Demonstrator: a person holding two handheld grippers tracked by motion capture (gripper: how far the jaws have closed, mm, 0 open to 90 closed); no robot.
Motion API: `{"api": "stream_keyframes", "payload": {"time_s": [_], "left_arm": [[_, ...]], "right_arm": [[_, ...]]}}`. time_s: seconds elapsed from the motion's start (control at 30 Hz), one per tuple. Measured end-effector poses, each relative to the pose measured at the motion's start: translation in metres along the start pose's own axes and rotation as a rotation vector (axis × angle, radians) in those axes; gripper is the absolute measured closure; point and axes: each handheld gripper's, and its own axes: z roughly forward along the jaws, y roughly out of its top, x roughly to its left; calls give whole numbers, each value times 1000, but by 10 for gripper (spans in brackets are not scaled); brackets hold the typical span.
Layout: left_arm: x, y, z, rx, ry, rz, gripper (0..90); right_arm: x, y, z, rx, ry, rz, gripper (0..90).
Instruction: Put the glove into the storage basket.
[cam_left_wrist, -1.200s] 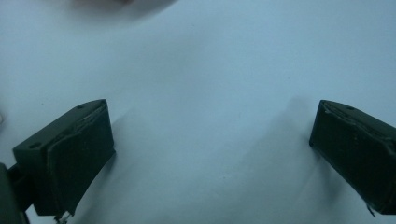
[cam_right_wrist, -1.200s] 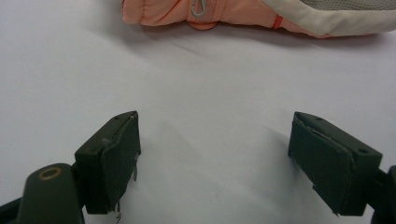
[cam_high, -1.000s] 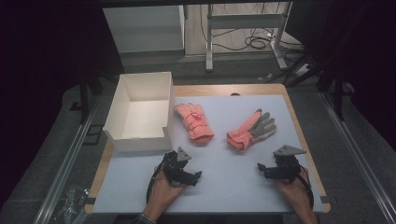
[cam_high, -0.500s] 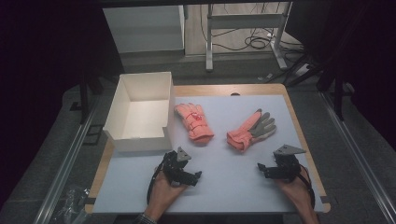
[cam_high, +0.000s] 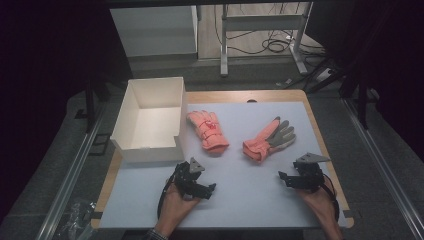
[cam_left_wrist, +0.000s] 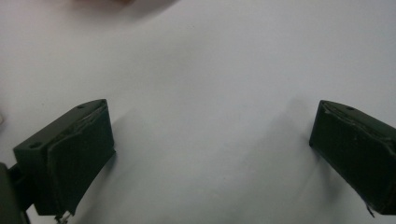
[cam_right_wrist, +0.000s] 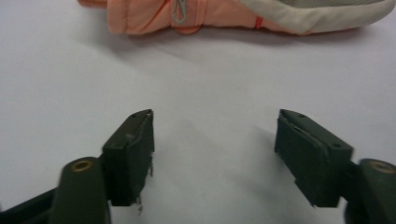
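Observation:
Two salmon-pink gloves lie on the white mat. One glove rests beside the box, and the other glove, with grey fingers, lies to its right. My left gripper sits low at the front left, its jaws wide apart over bare mat. At the front right my right gripper points toward the grey-fingered glove, which lies a little ahead of it. Its jaws have just been closing a little and still stand apart, with nothing between them.
An open white box stands at the mat's left back, empty inside. The mat covers a wooden table whose edge shows at the right. Dark floor, metal rails and table legs surround it.

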Motion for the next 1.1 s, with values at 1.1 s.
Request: {"api": "stream_keyframes", "payload": {"time_s": [1.1], "left_arm": [[0, 0, 0, -4, 0, -3, 0]], "right_arm": [[-30, 100, 52, -14, -79, 153, 445]]}}
